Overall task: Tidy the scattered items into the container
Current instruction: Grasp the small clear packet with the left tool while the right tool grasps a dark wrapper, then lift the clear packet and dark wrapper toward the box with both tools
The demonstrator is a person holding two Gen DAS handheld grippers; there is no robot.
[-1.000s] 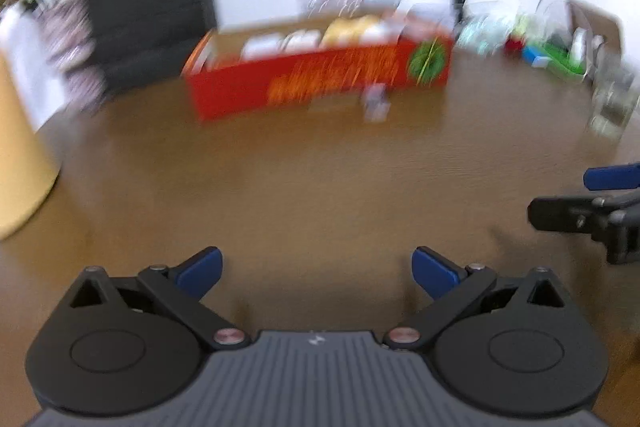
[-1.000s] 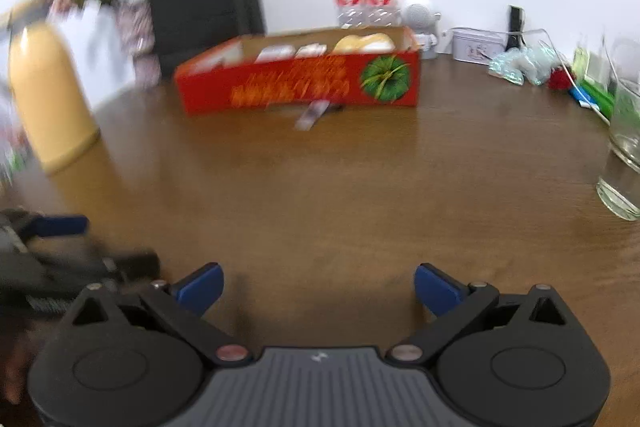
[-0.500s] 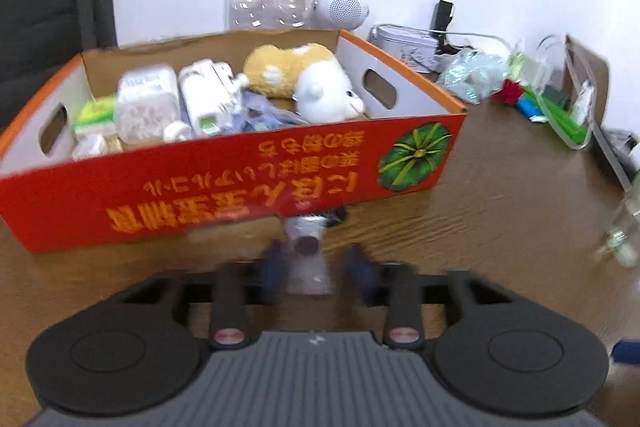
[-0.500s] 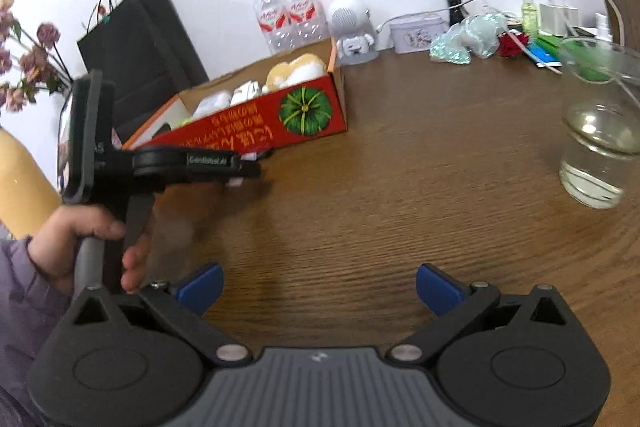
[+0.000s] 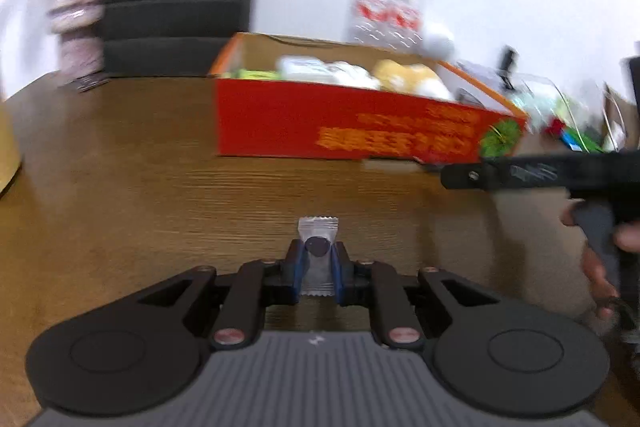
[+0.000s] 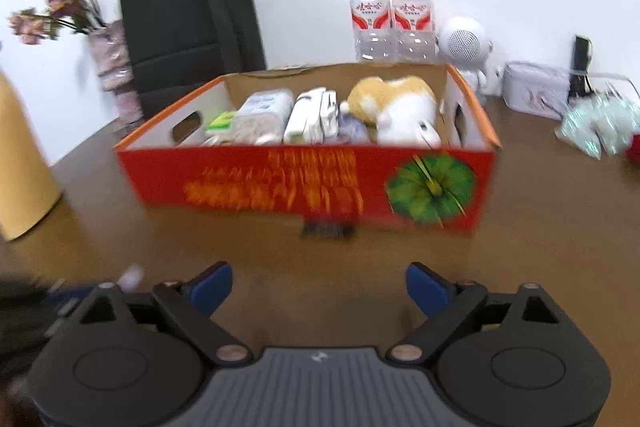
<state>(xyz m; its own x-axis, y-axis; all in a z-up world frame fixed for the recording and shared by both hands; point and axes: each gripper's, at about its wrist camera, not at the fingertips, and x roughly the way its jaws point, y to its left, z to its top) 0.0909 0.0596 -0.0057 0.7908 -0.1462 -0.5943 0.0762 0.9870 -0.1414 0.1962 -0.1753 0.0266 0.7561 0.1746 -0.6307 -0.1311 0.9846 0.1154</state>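
My left gripper is shut on a small clear candy wrapper with a dark sweet inside, held above the wooden table in front of the red cardboard box. The box holds a plush toy, white packets and other items. My right gripper is open and empty, facing the box front. A small dark item lies on the table against the box's front wall. The right gripper also shows from the side in the left wrist view.
Two water bottles, a white round speaker, a tin and plastic wrappers stand behind and right of the box. A black bag, a flower vase and a yellow object are at the left.
My left gripper closed on the candy wrapper by the box and has pulled back with it. My right gripper swung to face the box front.
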